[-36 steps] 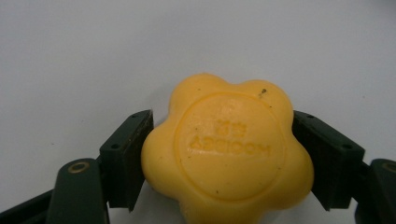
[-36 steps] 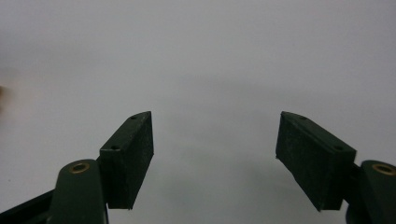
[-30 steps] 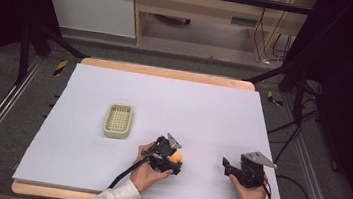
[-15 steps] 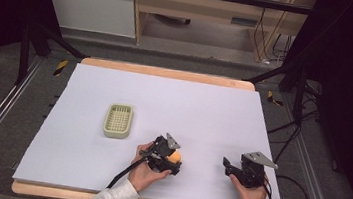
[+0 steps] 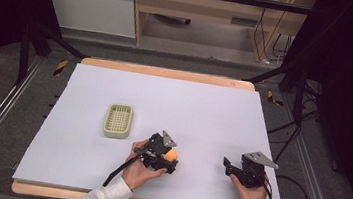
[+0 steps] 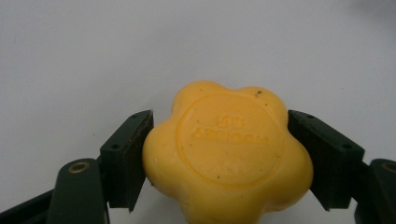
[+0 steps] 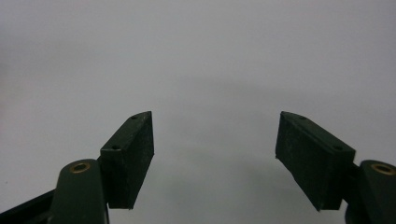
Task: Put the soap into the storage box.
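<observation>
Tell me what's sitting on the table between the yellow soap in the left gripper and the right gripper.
Nothing: in the high view, bare white table cover separates the soap, held in the left gripper, from the open right gripper.

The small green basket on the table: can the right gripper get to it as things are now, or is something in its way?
Probably not directly. The left gripper, shut on the yellow soap, sits between the right gripper and the green basket. The right gripper is open and holds nothing, so it could go around behind over bare table.
</observation>
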